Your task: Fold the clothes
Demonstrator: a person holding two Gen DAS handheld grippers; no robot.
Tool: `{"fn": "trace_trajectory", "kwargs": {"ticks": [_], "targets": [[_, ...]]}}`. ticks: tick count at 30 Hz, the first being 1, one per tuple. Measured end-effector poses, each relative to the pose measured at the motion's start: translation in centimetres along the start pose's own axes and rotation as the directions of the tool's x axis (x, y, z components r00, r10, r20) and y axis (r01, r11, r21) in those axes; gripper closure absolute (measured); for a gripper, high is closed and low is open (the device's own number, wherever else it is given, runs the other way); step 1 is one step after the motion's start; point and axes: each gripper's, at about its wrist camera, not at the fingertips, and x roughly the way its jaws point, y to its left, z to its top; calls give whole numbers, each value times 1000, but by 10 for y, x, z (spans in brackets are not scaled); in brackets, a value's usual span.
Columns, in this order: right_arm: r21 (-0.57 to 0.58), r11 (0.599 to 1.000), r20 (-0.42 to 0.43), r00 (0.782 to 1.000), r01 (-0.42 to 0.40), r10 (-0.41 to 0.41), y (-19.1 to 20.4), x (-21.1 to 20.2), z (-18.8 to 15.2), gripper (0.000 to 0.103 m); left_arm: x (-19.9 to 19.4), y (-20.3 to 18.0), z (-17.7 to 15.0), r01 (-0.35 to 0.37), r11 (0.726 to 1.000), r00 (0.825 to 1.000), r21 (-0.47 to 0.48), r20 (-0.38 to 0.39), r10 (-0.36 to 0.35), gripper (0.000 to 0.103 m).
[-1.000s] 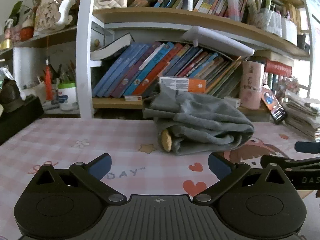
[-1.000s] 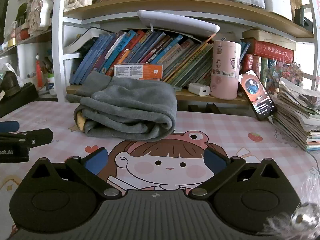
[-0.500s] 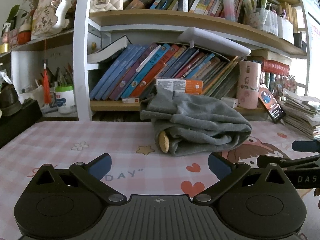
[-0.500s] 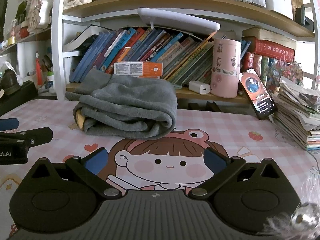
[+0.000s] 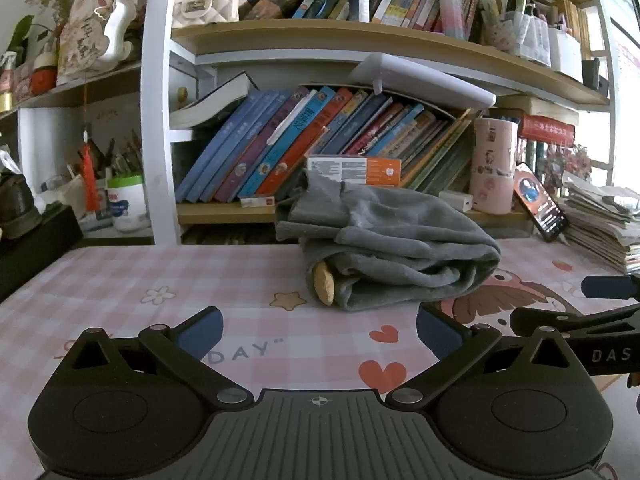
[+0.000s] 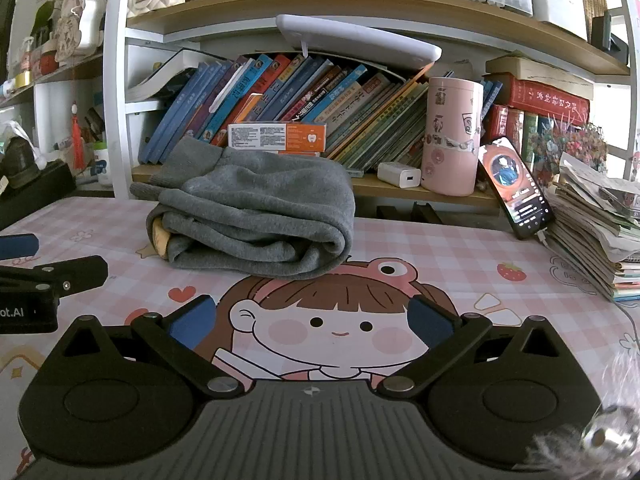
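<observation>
A folded grey garment (image 5: 384, 244) lies on the tabletop (image 5: 160, 276), toward the far edge, just in front of a bookshelf (image 5: 320, 36) full of leaning books. The bundle is a thick, loose roll with its long axis running left to right across the view. Its rounded folded end (image 6: 340, 236) points right; the open layered end points left, where a tan patch (image 5: 323, 285) shows between the layers. A cuff or hem sticks up at the back left (image 6: 188, 160).

The left hand-held gripper (image 5: 318, 330) sits low over the pink checked tabletop, level and aimed at the garment's left half, its blue-padded fingers spread wide and holding nothing. The right hand-held gripper (image 6: 310, 320) is beside it, also low and level, fingers equally wide and empty, above a cartoon girl's face (image 6: 332, 320) printed on the cover. Neither touches the garment. A phone (image 6: 514, 188) leans near a stack of papers (image 6: 592, 224) at right.
</observation>
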Motion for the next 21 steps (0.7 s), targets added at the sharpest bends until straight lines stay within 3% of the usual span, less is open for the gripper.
{"fn": "trace_trajectory", "kwargs": {"ticks": [21], "targets": [[0, 1000, -2, 1000, 2, -2, 1, 0, 0, 0, 0, 0, 0, 0, 1000, 1000, 5, -3, 0, 0]]}}
